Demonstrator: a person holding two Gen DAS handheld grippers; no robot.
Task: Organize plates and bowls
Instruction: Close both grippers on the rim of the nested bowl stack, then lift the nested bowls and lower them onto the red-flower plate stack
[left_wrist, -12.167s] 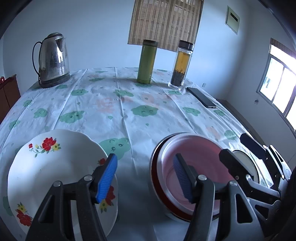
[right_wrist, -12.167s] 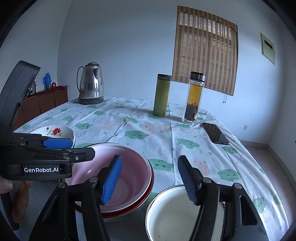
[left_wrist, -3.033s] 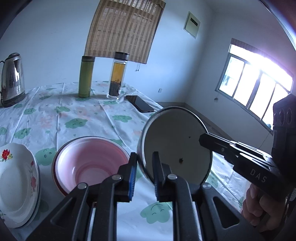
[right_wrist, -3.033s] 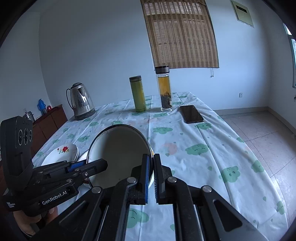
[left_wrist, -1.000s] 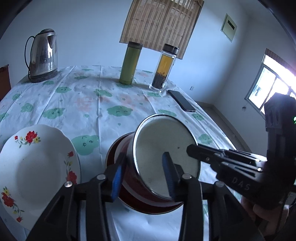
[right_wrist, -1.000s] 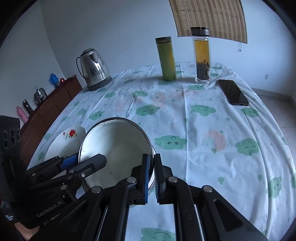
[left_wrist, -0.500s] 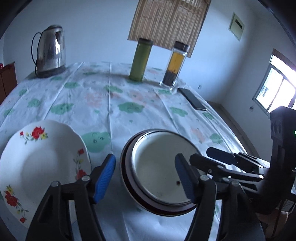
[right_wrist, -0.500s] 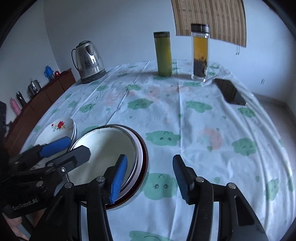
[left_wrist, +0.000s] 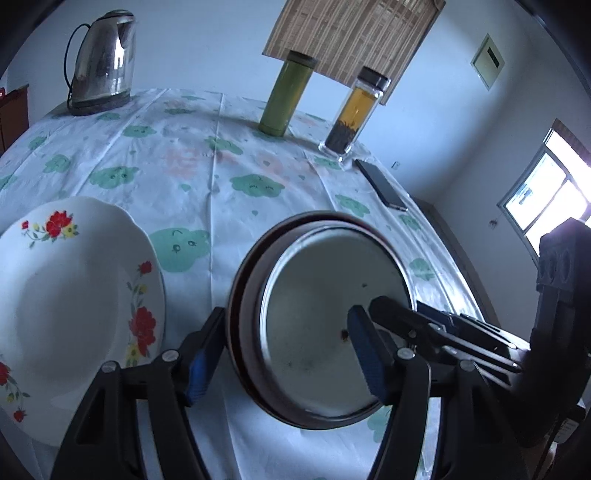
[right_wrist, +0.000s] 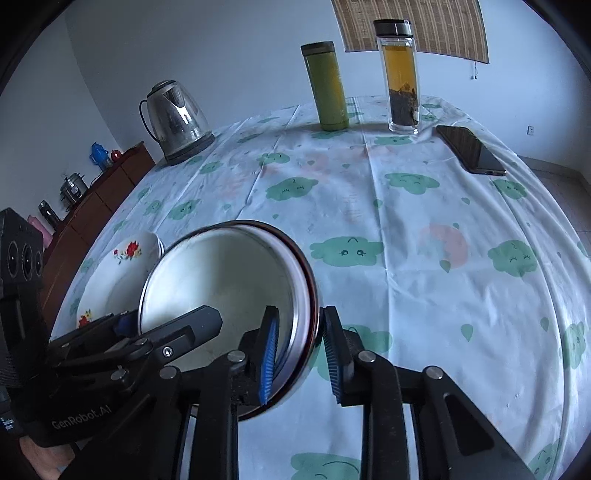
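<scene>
Since the white bowl (left_wrist: 325, 306) sat nested in the red bowl (left_wrist: 240, 291) | your left tongs (left_wrist: 284, 354) gaped, gripping nothing | right tongs (right_wrist: 301, 352), closing, straddled both rims at 3 o'clock, contact unclear.

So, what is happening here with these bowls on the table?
A person is stacking dishes with two handheld grippers. The white bowl sits nested inside the red bowl, beside the flowered plate on the table. The left gripper is open, its fingers straddling the stack's near rim. The right gripper straddles the opposite rim; its jaws have just been closing, but whether they grip yet is unclear. A kettle, two bottles and a phone stand further back.
</scene>
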